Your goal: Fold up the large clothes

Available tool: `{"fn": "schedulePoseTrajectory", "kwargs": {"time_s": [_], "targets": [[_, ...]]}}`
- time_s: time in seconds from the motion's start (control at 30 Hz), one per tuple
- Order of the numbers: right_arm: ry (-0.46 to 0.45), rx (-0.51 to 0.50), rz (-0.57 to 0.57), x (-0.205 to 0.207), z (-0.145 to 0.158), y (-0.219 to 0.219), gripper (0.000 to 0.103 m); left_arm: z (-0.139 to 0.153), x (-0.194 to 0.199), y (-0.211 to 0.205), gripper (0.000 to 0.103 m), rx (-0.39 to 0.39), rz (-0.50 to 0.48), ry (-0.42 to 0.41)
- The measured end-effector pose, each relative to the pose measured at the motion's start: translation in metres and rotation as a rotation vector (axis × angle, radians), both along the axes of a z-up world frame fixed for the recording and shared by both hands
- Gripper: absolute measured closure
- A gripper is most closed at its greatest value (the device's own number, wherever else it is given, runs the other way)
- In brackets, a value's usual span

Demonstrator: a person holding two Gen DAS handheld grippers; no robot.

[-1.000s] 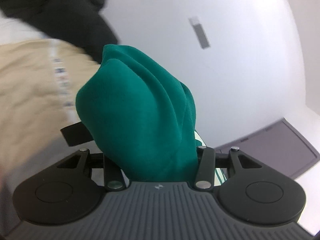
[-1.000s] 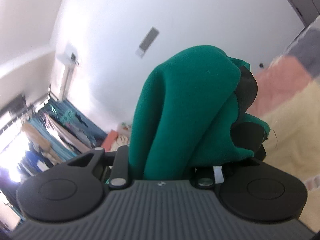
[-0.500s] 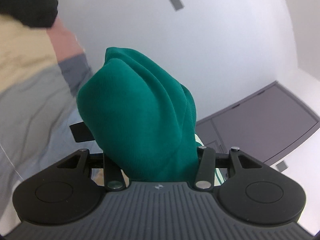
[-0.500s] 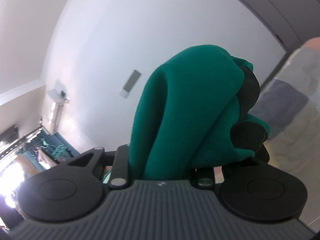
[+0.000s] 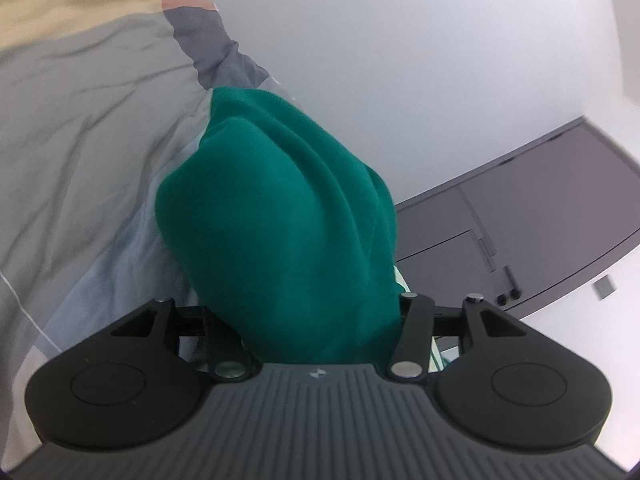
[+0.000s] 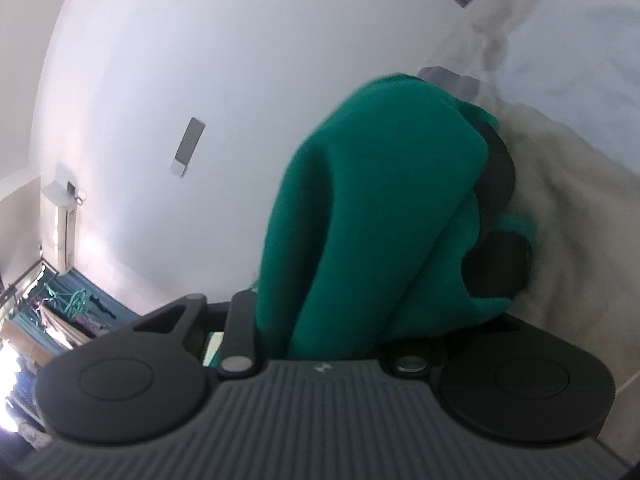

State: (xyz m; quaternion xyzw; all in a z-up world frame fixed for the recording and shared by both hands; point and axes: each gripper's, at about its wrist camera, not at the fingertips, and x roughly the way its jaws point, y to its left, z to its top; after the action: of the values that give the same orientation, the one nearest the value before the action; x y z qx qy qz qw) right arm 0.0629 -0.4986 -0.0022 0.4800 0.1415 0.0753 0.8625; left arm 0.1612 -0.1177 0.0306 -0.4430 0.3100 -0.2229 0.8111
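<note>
A green garment [image 5: 272, 248] is bunched up between the fingers of my left gripper [image 5: 292, 168] and covers them completely. The jaws there are opening slightly with the cloth still packed between them. In the right wrist view the same green garment [image 6: 368, 200] drapes over my right gripper [image 6: 400, 152]. Only the black right finger [image 6: 500, 168] pokes out beside the cloth. Those jaws are also opening a little around the fabric. Both grippers hang low, just over the bedspread [image 5: 80, 120].
The patchwork bedspread [image 6: 560, 200] in grey, pale blue, beige and pink lies beside both grippers. A white wall stands behind, with grey cabinet doors [image 5: 540, 208] at the right. A clothes rack [image 6: 60, 312] stands far left.
Both grippers have come down with the green garment still in them. The bedspread has grown closer and now fills the left of the left view and the right of the right view.
</note>
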Motion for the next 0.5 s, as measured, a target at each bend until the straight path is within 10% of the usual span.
{"fn": "schedulePoseTrajectory", "kwargs": {"time_s": [0.33,0.5], "targets": [[-0.003,0.027,-0.012,-0.005,-0.019,-0.01,0.058,-0.009,-0.004,0.001,0.043,0.022,-0.026,-0.016],[0.055,0.036,-0.03,-0.015,-0.012,-0.007,0.04,-0.003,-0.011,0.001,0.023,0.082,-0.04,0.021]]}}
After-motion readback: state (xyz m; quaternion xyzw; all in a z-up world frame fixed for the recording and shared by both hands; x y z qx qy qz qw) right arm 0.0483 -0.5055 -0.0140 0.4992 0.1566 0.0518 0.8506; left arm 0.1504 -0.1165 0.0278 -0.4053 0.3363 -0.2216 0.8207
